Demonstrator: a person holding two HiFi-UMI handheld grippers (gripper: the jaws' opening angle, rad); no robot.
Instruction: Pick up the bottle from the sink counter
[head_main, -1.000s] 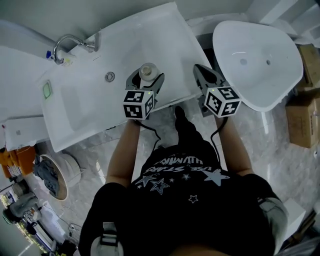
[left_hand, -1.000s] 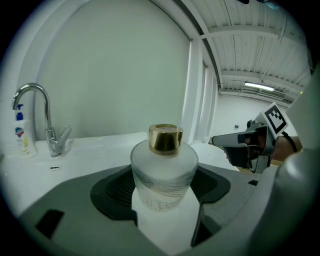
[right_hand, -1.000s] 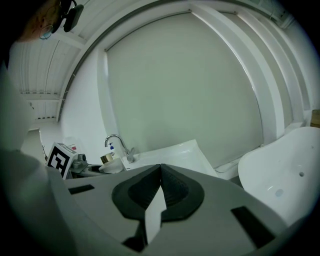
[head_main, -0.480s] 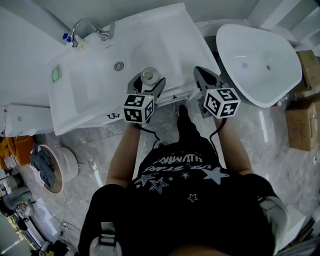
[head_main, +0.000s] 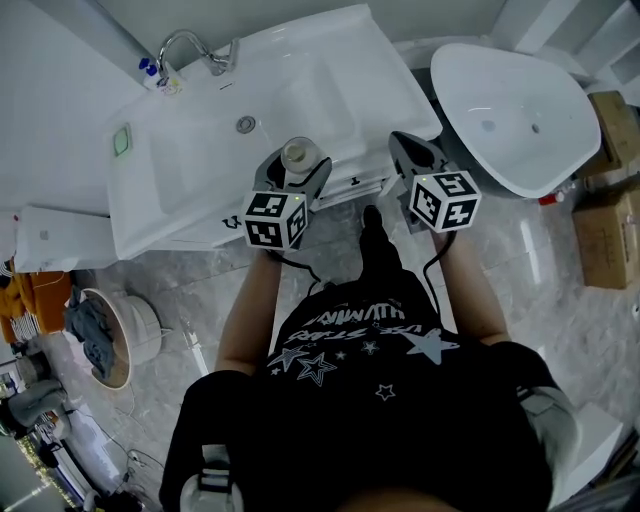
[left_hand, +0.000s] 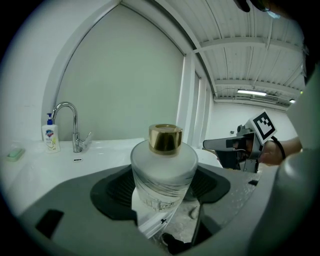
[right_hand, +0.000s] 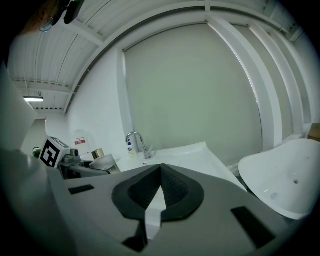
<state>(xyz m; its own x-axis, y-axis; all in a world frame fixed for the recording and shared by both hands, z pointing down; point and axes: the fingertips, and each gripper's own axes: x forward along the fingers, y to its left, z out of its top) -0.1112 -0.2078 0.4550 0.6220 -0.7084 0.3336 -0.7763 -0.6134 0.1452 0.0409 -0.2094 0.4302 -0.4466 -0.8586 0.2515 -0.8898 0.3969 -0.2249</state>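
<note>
The bottle (head_main: 297, 153) is being drawn away from the faucet (head_main: 185, 47), clamped in the left hand-held gripper (head_main: 296, 166); the right hand-held gripper (head_main: 399, 141) is being held closed.

lighting is bright and even in all three views, and white surfaces run close to overexposed. a ceiling strip light (left_hand: 252, 92) glows in the left gripper view. the sink counter (head_main: 330, 80) shows soft glare and no hard shadows. both gripper views have strong fisheye bending and black vignetted corners. the nearest foreground is slightly soft, while the bottle (left_hand: 164, 172) is sharp. the head view bends at its edges.
</note>
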